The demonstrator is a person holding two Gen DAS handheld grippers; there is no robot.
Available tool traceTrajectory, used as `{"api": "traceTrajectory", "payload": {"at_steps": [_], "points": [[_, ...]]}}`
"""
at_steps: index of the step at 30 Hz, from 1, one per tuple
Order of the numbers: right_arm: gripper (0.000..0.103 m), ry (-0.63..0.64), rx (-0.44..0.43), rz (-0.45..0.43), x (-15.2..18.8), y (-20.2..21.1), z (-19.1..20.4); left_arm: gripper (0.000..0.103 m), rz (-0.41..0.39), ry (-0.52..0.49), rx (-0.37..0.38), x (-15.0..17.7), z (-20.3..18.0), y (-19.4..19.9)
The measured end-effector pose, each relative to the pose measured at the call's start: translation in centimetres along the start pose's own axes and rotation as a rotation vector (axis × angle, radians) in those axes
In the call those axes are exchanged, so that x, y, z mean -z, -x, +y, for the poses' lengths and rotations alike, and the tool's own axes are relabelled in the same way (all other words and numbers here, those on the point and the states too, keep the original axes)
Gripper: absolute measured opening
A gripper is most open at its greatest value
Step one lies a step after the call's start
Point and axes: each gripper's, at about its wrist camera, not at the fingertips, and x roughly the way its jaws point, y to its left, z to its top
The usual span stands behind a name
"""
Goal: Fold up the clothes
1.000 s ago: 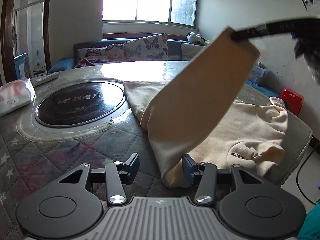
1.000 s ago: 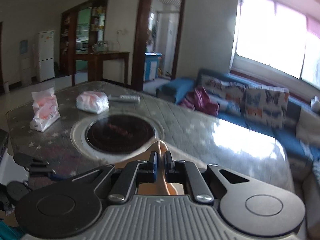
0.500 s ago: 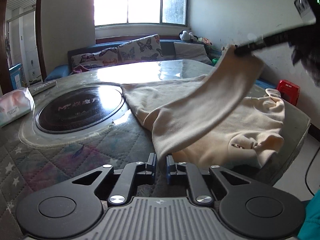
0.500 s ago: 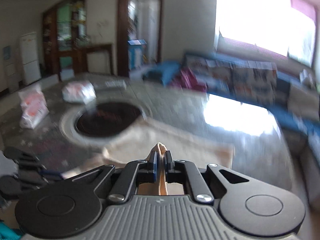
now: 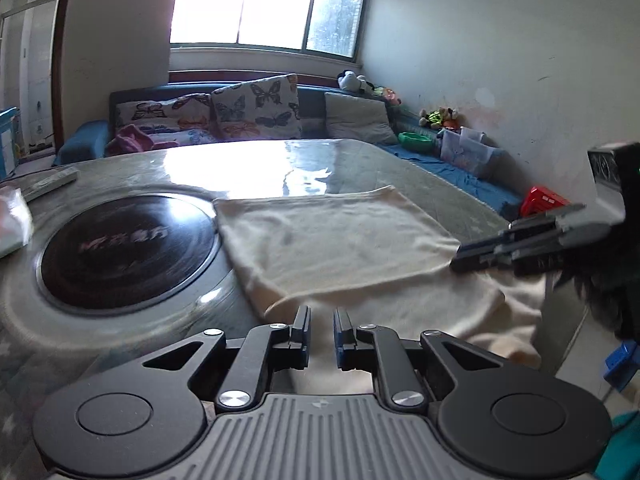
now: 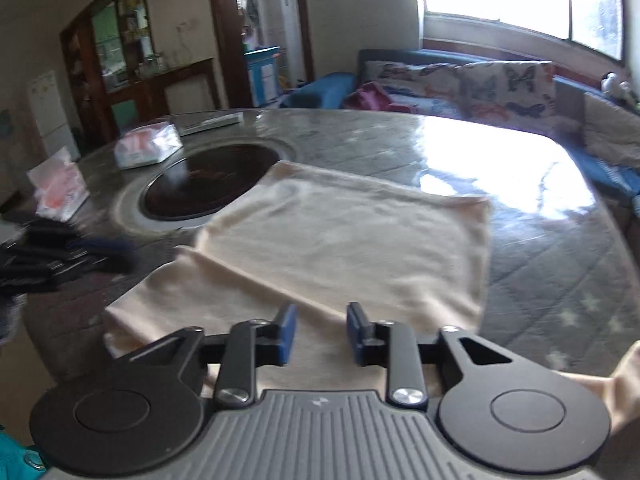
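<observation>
A cream sweatshirt [image 5: 332, 236] [image 6: 340, 240] lies on the round table with one part folded flat across its body. My left gripper [image 5: 322, 320] is at the garment's near fold edge. Its jaws are almost together, and cloth runs into the narrow slot and shows beneath the fingers. In the right wrist view the left gripper [image 6: 120, 254] is a dark blur at the cloth's left side. My right gripper [image 6: 321, 328] hovers low over the near part of the garment. Its jaws are opening and nothing is pinched between the blue pads. It shows at the right as the right gripper [image 5: 460, 258].
A black round hotplate [image 5: 128, 248] [image 6: 208, 180] is set into the table left of the garment. Two tissue packs [image 6: 146, 146] [image 6: 58, 186] and a remote [image 5: 50, 180] lie beyond it. A sofa [image 5: 240, 112] runs behind the table. A red stool [image 5: 544, 200] stands beyond the table's right edge.
The right gripper came down with the raised sleeve, laid it flat across the body and parted its jaws. The left gripper closed on the near fold edge and shifted a little.
</observation>
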Motion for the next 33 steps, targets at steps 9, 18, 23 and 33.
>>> {"api": "traceTrajectory", "payload": {"at_steps": [9, 18, 23, 33], "points": [[0.039, -0.024, -0.044, 0.017, 1.9, -1.3, -0.3, 0.013, 0.07, 0.029, -0.044, 0.1, 1.2, -4.3], [0.045, -0.032, -0.04, -0.03, 2.8, -0.1, -0.8, 0.015, 0.076, 0.005, -0.073, -0.6, 0.4, -4.3], [0.047, -0.107, 0.028, -0.102, 3.2, 3.2, -2.8, 0.019, 0.057, -0.027, -0.05, -1.6, -1.3, -4.1], [0.081, -0.206, 0.552, -0.095, 6.4, 6.0, -10.4, 0.035, 0.049, -0.091, 0.058, -2.6, -6.0, -5.8]]}}
